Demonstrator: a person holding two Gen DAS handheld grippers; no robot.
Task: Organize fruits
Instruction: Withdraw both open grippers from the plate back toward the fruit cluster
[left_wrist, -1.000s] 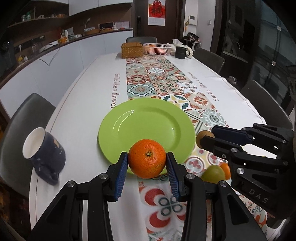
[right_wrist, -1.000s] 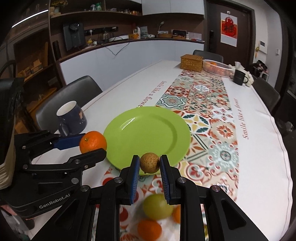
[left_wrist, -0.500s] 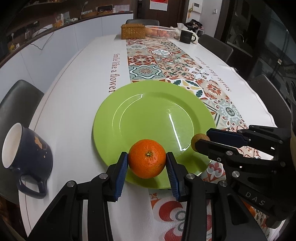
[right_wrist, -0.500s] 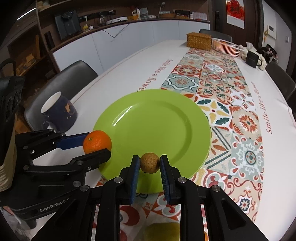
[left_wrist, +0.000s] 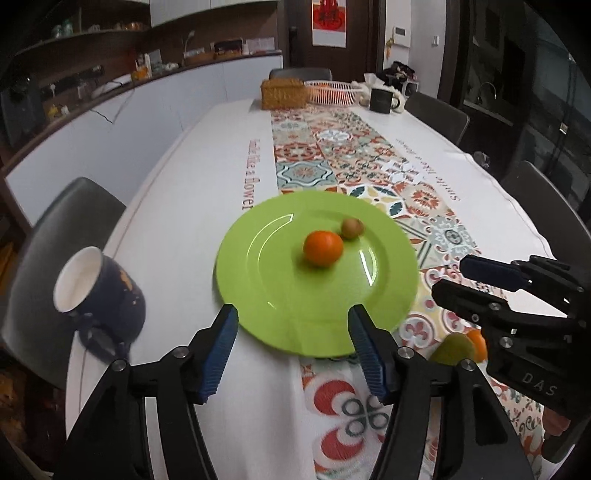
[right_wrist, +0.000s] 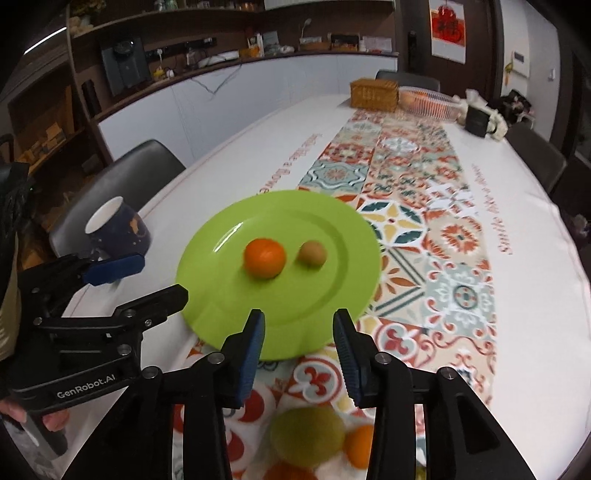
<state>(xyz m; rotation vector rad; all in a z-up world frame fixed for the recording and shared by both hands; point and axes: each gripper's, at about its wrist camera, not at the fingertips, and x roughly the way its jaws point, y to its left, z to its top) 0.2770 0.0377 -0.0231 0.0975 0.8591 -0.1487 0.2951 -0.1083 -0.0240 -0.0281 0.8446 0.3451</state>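
Note:
A green plate (left_wrist: 258, 295) (right_wrist: 207, 295) lies on the table runner. On it rest an orange (left_wrist: 323, 248) (right_wrist: 265, 257) and a small brown fruit (left_wrist: 351, 228) (right_wrist: 312, 253), side by side. My left gripper (left_wrist: 293, 345) (right_wrist: 144, 277) is open and empty, drawn back at the plate's near rim. My right gripper (right_wrist: 298, 347) (left_wrist: 454, 277) is open and empty at the plate's near right rim. Below it on the runner lie a green fruit (right_wrist: 307, 435) (left_wrist: 452, 349) and a small orange (right_wrist: 360, 445) (left_wrist: 476, 343).
A dark blue mug (left_wrist: 99, 295) (right_wrist: 118, 227) stands left of the plate near the table edge. At the far end stand a wicker box (left_wrist: 283, 94), a white basket (left_wrist: 332, 92) and a black mug (left_wrist: 380, 99). Chairs ring the table.
Both grippers opened, released the orange and the small brown fruit onto the plate, and pulled back toward the near edge.

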